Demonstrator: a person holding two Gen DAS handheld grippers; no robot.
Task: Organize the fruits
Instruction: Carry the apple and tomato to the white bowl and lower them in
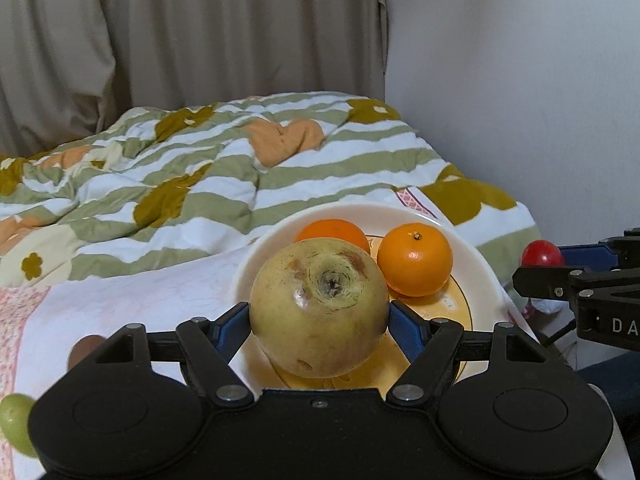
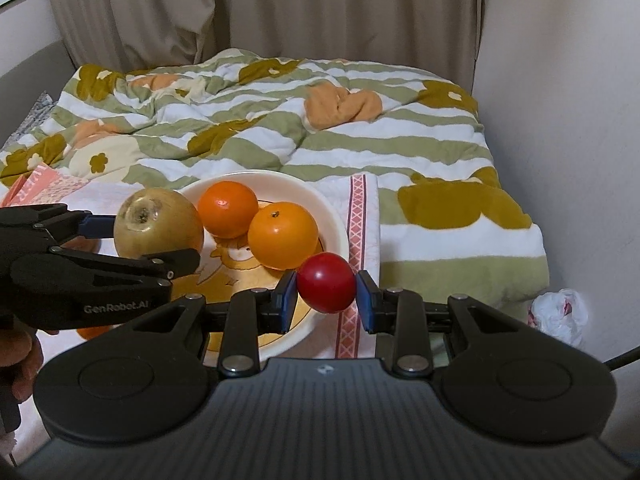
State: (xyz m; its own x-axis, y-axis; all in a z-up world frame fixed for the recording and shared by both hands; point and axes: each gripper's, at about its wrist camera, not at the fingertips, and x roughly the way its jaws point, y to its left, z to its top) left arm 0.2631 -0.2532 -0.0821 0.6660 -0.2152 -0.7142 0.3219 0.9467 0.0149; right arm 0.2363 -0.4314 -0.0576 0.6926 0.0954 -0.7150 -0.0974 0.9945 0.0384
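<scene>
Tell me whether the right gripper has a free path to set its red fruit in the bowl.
Probably yes. The right gripper holds the red fruit just over the bowl's near rim; the bowl floor in front looks bare. The two oranges sit farther back, the left gripper's apple at the left side.

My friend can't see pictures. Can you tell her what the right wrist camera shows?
The right tongs hold a small red fruit over a cream plate's edge. Two oranges lie on it, and the left tongs hold a yellow-green apple beside them.
</scene>
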